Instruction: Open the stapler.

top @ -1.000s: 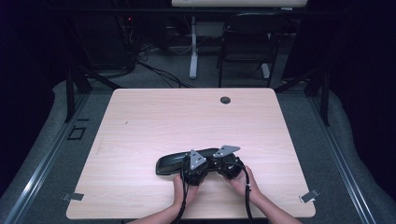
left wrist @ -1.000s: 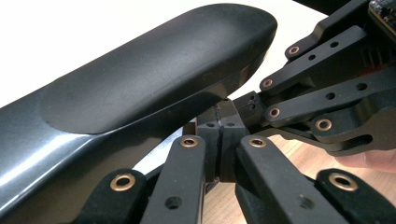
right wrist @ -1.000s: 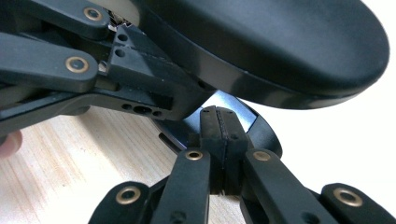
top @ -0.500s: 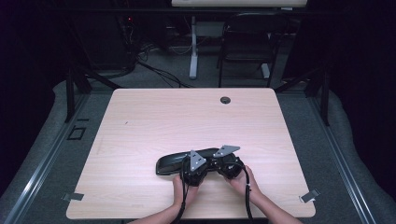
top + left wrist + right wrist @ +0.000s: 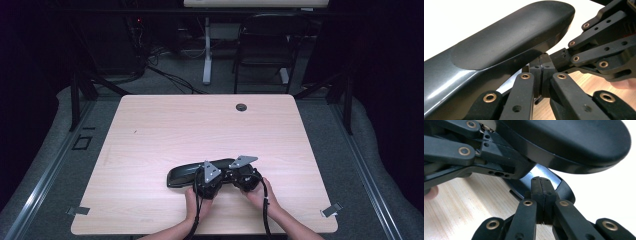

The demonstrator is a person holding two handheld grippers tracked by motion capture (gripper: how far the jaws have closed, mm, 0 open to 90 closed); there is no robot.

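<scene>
A long black glossy case (image 5: 185, 174) lies on the wooden table (image 5: 200, 125) near its front edge. Its rounded shell (image 5: 499, 45) rises just over my left gripper (image 5: 540, 67), whose pads are pressed together under the shell's rim with nothing between them. My right gripper (image 5: 540, 185) is also shut, its tips right in front of the case's lower part (image 5: 544, 176), with the dark lid (image 5: 574, 142) above. In the high view the left gripper (image 5: 211, 181) and right gripper (image 5: 241, 178) sit close together at the case's right end, each held by a hand.
A small round black grommet (image 5: 241, 107) sits near the table's far edge. Beyond the table stand a chair (image 5: 265, 45) and a desk leg (image 5: 206, 50) with cables on the floor. Metal clips (image 5: 331, 210) mark the front corners.
</scene>
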